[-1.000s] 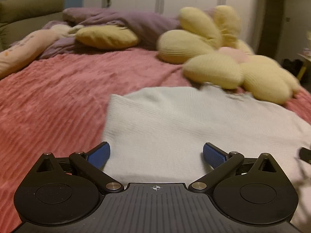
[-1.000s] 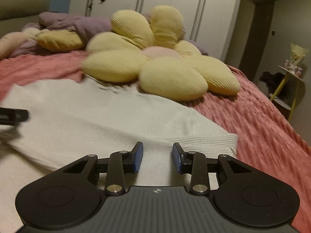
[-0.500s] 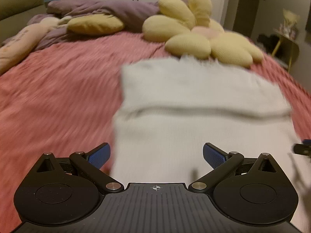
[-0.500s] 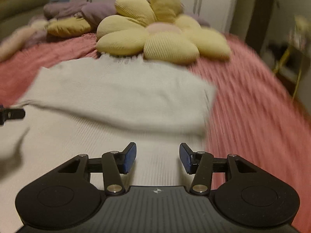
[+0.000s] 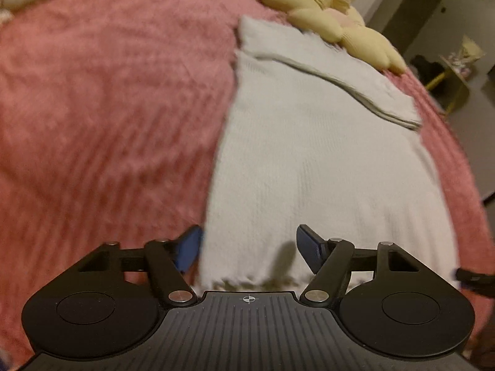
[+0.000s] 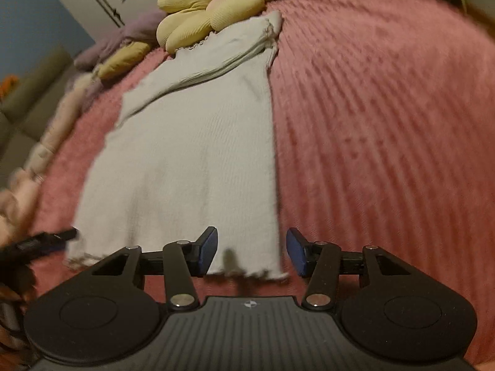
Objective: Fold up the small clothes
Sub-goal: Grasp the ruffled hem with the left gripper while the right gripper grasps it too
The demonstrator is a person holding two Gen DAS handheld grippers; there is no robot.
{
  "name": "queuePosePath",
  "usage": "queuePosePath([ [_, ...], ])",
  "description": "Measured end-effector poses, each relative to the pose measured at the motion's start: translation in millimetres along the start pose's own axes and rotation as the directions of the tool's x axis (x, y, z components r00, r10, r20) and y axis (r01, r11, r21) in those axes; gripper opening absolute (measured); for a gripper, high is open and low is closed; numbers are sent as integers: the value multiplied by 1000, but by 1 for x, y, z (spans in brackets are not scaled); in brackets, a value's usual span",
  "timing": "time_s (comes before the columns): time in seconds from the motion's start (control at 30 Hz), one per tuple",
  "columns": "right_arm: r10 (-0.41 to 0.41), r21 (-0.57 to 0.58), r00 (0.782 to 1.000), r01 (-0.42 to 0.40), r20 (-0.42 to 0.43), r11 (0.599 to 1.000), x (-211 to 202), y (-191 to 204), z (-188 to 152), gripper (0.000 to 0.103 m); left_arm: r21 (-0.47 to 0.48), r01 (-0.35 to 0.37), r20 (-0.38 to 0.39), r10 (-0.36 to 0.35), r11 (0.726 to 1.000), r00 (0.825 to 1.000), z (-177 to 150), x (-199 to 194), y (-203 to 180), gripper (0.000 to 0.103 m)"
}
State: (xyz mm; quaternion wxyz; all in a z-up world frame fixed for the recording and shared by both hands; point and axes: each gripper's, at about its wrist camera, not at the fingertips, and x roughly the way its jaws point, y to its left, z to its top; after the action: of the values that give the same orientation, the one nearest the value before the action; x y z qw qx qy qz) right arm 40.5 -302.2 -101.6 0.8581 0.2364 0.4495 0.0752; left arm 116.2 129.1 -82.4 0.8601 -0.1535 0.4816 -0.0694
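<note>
A small white knit garment [image 5: 309, 160] lies flat on the pink bedspread [image 5: 108, 108], with its sleeves folded across the far end. My left gripper [image 5: 249, 249] is open above the garment's near left hem corner. My right gripper [image 6: 251, 255] is open above the near right hem corner of the same garment [image 6: 191, 160]. Neither holds anything. The tip of the left gripper shows at the left edge of the right wrist view [image 6: 46, 238].
A yellow flower-shaped cushion [image 6: 213, 6] lies at the garment's far end. Purple bedding [image 6: 123, 37] and other pillows [image 6: 123, 58] lie further back. A small yellow side table [image 5: 458, 71] stands beyond the bed's right side.
Both grippers have pulled back from the far, folded end of the garment to its near hem and tilted downward. The right gripper's jaws have opened wider.
</note>
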Motion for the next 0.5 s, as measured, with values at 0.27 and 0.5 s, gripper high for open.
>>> queuePosePath([
  [0.27, 68, 72, 997, -66, -24, 995, 3, -9, -3, 23, -1, 5, -40, -5, 1000, 999, 3, -2, 12, 46],
  [0.5, 166, 181, 985, -154, -54, 971, 7, -24, -3, 21, -7, 74, -72, -75, 997, 995, 2, -10, 24, 37],
])
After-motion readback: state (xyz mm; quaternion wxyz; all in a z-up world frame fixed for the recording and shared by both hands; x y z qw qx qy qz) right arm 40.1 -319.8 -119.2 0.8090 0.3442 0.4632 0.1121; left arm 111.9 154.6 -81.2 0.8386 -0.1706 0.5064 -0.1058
